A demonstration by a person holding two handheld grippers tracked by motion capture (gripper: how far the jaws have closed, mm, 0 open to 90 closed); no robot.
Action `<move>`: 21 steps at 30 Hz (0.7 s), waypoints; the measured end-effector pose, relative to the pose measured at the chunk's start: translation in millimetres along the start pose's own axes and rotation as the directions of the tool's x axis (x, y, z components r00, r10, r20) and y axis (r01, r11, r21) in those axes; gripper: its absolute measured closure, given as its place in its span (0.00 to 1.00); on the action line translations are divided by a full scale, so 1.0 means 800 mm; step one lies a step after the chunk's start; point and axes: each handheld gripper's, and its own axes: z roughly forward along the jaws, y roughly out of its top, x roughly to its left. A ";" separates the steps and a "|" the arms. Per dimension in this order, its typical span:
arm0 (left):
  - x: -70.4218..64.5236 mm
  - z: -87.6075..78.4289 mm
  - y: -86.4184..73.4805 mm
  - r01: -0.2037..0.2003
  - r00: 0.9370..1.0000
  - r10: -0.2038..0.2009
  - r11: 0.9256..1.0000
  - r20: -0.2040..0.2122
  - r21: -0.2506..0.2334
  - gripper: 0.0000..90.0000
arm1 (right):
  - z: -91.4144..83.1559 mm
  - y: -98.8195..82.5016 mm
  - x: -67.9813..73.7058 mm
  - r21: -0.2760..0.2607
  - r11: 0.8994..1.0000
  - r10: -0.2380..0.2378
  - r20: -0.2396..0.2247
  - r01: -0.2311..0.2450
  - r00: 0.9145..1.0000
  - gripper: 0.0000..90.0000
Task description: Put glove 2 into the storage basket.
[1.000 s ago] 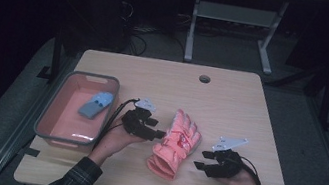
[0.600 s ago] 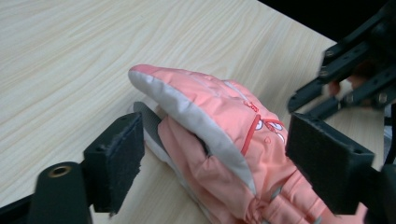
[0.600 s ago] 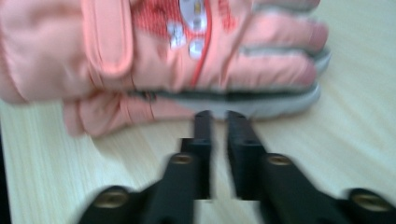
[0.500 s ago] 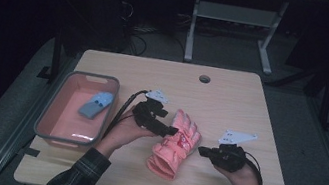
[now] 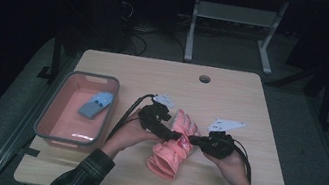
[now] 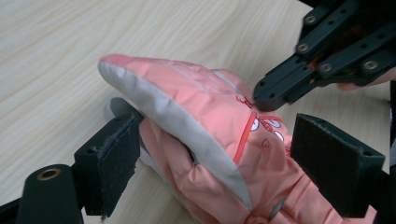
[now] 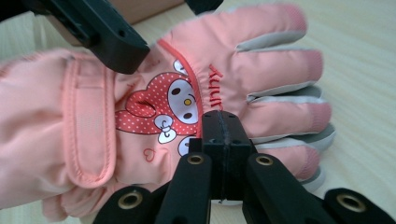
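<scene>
A pink padded glove [image 5: 168, 155] with a cartoon patch lies on the wooden table [image 5: 237, 99], fingers pointing away from me. My left gripper [image 5: 171, 134] reaches in from the left. In the left gripper view it is open [image 6: 217, 154], with one jaw on each side of the glove's [image 6: 196, 112] grey-edged side. My right gripper [image 5: 193, 140] comes from the right with its jaws shut. Its tip [image 7: 222, 126] rests on the back of the glove [image 7: 261, 65] beside the patch. I see no fabric between its pads.
A pink bin [image 5: 109, 113] stands at the table's left and holds a small blue object [image 5: 96, 104]. A round cable hole [image 5: 204, 78] sits near the far edge. A metal frame [image 5: 235, 18] stands on the floor beyond the table.
Both grippers have closed in on the glove. The left one moved right until its jaws straddle it, and the right one moved left onto its back.
</scene>
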 end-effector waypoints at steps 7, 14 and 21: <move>0.003 0.021 -0.007 0.007 1.000 -0.008 0.999 0.022 0.046 0.15 | 0.017 -0.008 0.004 0.068 0.998 -0.003 0.014 0.002 1.000 1.00; 0.010 0.035 -0.016 0.033 0.998 -0.036 0.997 0.042 0.069 0.14 | 0.020 -0.011 0.003 0.085 0.996 -0.004 0.013 0.003 1.000 1.00; 0.024 0.048 -0.033 0.092 0.992 -0.098 0.993 0.076 0.076 0.14 | 0.023 -0.013 0.004 0.101 0.995 -0.005 0.019 0.003 1.000 1.00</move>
